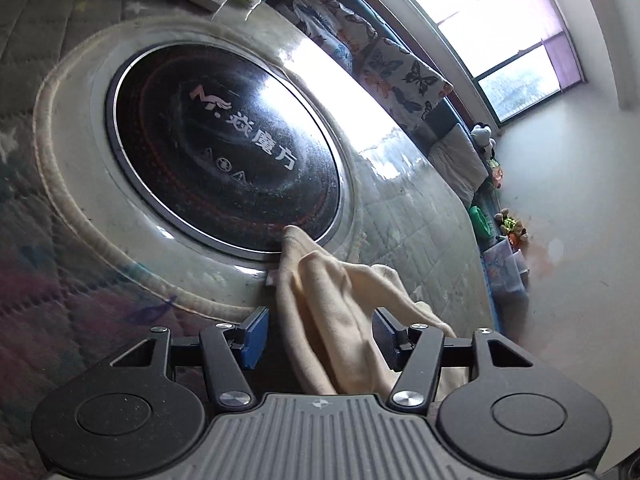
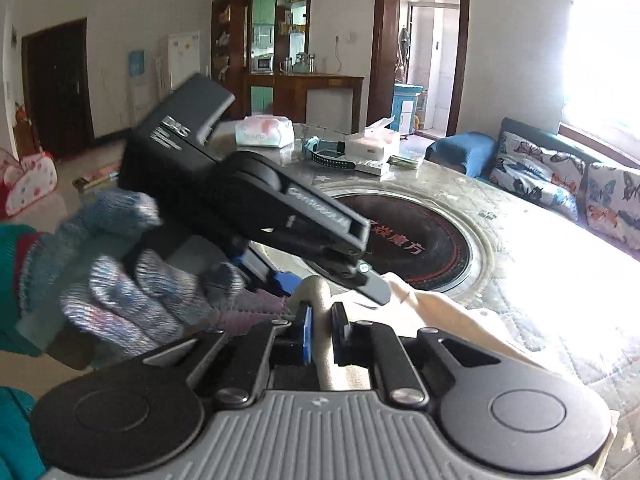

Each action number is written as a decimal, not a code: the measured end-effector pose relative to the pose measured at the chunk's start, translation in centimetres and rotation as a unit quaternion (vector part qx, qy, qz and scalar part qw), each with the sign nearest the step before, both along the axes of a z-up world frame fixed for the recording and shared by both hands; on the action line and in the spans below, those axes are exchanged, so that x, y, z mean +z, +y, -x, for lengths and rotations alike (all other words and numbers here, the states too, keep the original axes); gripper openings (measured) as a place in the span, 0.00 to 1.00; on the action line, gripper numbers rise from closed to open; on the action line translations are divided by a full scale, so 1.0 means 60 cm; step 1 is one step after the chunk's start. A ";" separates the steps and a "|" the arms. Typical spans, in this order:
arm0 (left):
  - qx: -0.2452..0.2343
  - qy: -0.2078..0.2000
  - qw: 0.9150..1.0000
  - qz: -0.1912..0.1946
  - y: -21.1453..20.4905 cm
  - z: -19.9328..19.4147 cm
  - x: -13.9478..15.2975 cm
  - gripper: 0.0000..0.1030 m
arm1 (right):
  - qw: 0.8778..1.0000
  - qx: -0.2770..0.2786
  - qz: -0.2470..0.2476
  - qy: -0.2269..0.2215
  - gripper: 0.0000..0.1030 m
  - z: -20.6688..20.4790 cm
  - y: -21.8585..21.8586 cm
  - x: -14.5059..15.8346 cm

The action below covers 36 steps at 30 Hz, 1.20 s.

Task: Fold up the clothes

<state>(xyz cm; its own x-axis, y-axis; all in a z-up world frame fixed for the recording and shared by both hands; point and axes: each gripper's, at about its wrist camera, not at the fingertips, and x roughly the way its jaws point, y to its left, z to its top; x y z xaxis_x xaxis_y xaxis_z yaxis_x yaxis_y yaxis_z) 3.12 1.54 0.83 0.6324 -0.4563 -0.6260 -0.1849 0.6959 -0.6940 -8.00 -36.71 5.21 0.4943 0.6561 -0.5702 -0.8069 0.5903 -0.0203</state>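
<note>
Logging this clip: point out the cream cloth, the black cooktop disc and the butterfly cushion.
cream cloth [image 1: 340, 320]: left wrist view, middle of its bunched folds.
black cooktop disc [image 1: 224, 152]: left wrist view, centre of the glass near the lettering.
butterfly cushion [image 2: 532, 176]: right wrist view, front face.

The cream cloth [image 1: 340, 312] is soft and rumpled, bunched into long folds; it hangs gathered rather than lying flat; its far tip just overlaps the rim of the round black cooktop [image 1: 224, 148]; in the right wrist view it [image 2: 440, 312] drapes beside that cooktop's near edge.
</note>
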 end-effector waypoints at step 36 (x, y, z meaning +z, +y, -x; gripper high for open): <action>-0.046 -0.067 0.989 -0.121 -0.053 -0.006 0.026 0.16 | 0.923 -0.341 -0.140 0.108 0.19 -0.131 -0.321 -0.093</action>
